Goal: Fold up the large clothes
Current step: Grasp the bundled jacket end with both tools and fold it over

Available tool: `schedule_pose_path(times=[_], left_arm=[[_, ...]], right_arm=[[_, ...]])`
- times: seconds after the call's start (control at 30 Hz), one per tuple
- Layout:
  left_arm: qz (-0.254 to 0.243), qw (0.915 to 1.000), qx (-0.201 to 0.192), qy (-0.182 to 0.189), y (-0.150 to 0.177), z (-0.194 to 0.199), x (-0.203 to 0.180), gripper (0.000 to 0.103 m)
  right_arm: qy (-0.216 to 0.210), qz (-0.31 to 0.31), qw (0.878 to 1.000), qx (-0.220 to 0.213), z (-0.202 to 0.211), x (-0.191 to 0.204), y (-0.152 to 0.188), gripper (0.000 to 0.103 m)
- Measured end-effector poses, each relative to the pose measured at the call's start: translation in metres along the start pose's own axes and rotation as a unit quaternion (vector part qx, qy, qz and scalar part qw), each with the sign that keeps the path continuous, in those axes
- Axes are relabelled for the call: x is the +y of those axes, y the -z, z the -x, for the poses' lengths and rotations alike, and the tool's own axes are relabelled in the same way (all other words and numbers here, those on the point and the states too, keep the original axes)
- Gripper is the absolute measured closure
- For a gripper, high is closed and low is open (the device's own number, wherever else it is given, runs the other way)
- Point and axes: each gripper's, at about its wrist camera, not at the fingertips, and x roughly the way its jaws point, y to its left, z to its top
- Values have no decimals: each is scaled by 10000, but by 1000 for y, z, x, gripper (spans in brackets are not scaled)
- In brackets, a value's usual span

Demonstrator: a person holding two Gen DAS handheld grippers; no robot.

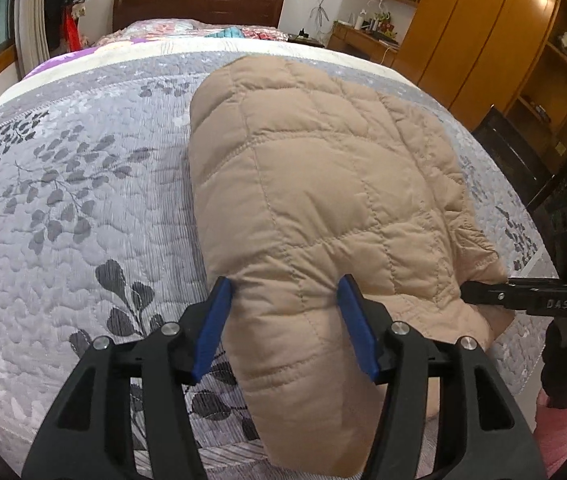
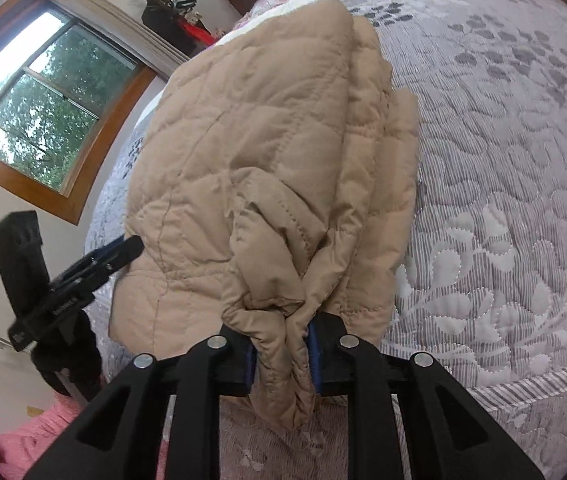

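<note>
A tan quilted jacket (image 1: 323,160) lies folded into a long thick bundle on the bed's grey leaf-patterned quilt (image 1: 83,200). My left gripper (image 1: 285,284) has its blue pads (image 1: 357,320) on either side of the bundle's near end, and the padding is pinched between them. In the right wrist view my right gripper (image 2: 281,340) is shut on bunched folds of the jacket (image 2: 251,128) at its near edge. Both near ends are raised above the quilt (image 2: 503,160). Each gripper shows in the other's view, the right gripper (image 1: 467,292) at the jacket's right edge and the left gripper (image 2: 131,246) at its left.
A dark wooden headboard (image 1: 199,4) stands at the bed's far end, and wooden wardrobes (image 1: 483,20) and a dark chair (image 1: 511,152) stand to the right. A window (image 2: 43,100) and coat stand (image 2: 167,8) are on the left wall. Pink fabric (image 2: 23,440) is beside the bed's near edge.
</note>
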Motion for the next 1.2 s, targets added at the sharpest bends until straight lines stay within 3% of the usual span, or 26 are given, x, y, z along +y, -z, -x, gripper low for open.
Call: schedule_pose_path(times=[0.07,0.23,0.4,0.5,0.67,0.87,1.1,1.2], left_arm=[[30,10000,-22,49,0,2,1,47],[132,9995,-103,282,-9,18,11,47],[143,9992,-358,67,-33,30,20,47],[98,9994,-331,-62,-47,21,19,47],[179,9997,-25,143,-56,-1,19,49],[55,9996,23,274,-57,-9,7,57],[-154,9997,38,200,-50,-24,-11,56],[-323,9995,49,45,-46,-32,-19,56]], right_arm=[[13,43,10000,-3,5,4,-1,80],[496,364,9975,-348,45,18,-11,54],[664,486,9946,-630,62,30,-51,39],[707,285,9956,-548,50,21,-88,38],[587,-228,9980,4,3,-5,-127,38],[743,-65,9967,-304,8,-4,-117,81],[1801,378,9815,-528,13,5,-98,90],[1863,375,9804,-512,6,-2,-95,90]])
